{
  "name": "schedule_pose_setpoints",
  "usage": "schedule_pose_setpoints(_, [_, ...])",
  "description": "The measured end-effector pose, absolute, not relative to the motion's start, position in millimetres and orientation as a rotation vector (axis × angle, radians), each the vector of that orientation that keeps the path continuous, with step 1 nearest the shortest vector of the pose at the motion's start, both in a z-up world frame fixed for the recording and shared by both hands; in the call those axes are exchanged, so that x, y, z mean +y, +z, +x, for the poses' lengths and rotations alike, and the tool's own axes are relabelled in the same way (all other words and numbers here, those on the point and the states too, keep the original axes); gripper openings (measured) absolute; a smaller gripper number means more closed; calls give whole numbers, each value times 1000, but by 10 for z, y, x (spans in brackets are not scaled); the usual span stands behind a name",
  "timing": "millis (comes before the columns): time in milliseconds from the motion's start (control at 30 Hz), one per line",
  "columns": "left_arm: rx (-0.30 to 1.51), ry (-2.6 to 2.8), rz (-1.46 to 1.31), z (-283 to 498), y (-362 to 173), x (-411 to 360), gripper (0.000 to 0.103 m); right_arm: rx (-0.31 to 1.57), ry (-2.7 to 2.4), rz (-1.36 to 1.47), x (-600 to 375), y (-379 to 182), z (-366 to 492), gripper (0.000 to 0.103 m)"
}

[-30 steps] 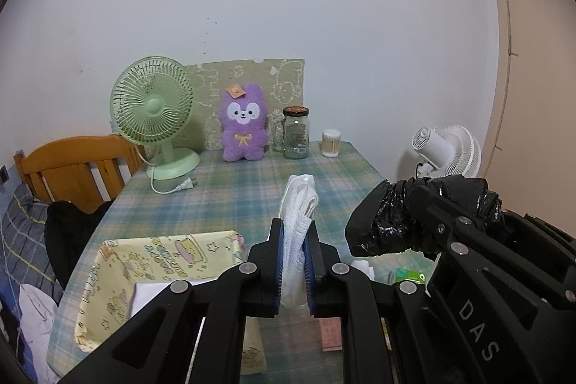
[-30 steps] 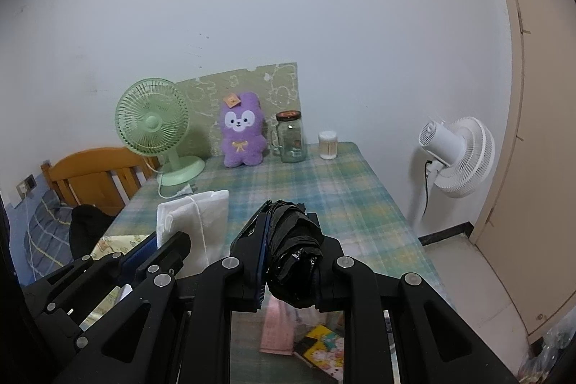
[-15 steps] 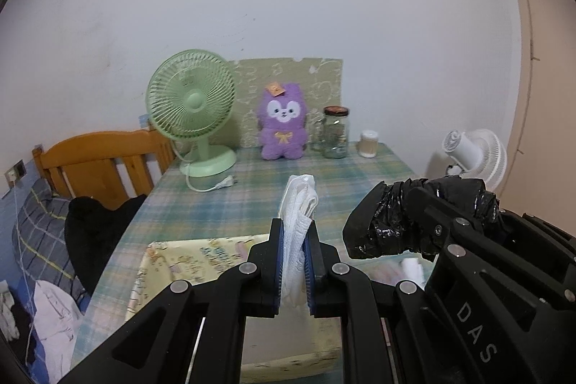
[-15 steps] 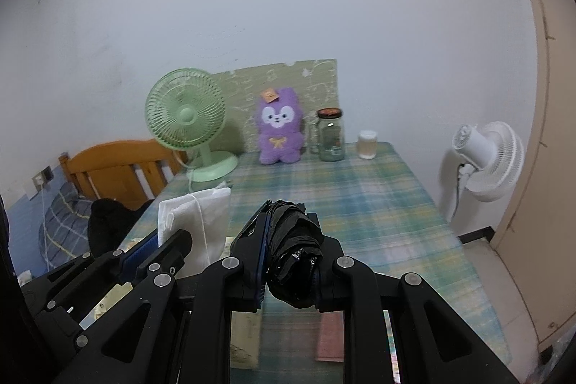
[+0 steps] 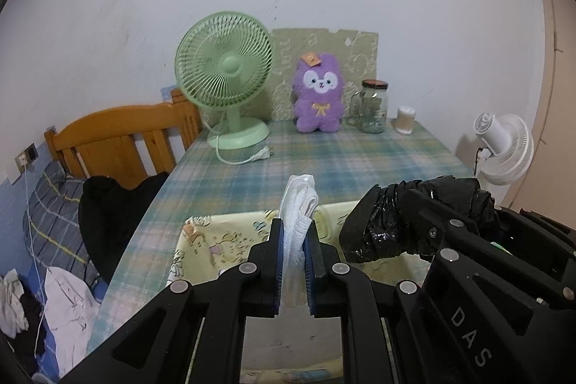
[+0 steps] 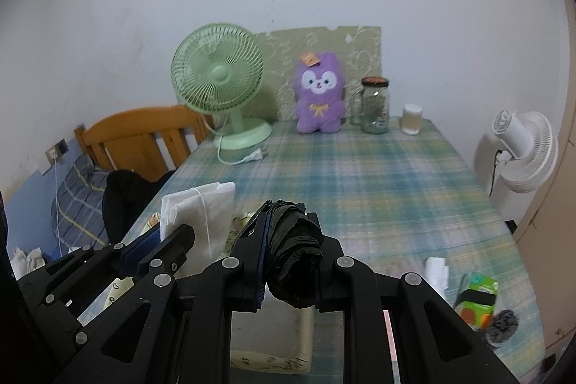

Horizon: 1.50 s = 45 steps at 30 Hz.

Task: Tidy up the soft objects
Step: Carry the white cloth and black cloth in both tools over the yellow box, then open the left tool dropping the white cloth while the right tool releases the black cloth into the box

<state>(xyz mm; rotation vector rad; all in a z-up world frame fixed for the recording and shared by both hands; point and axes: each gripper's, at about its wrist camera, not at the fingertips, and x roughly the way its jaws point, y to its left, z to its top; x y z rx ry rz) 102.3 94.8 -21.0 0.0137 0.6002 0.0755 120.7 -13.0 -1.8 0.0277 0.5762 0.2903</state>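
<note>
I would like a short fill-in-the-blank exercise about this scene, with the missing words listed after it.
1. The left tool is shut on a folded ____ cloth.
2. The right tool grips a crumpled ____ plastic bag.
3. The purple plush toy sits between the green fan and the glass ____.
4. The table has a ____ cloth.

Missing words: white; black; jar; plaid

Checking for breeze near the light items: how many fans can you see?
2: a green fan on the table's far left, a white fan beyond the table's right edge. Others may be out of view.
</note>
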Motion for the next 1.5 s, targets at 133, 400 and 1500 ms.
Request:
schedule_pose_setpoints(133, [634, 77, 8, 1080, -328, 1055, 8, 609, 302, 13, -4, -131, 1289, 22])
schedule_pose_setpoints(400, [703, 88, 3, 1213, -550, 1240, 12, 676, 327, -2, 207, -375, 1483, 22])
schedule_pose_setpoints(1500, [708, 13, 4, 1289, -565, 1296, 96, 680, 292, -36, 240, -378, 1562, 86])
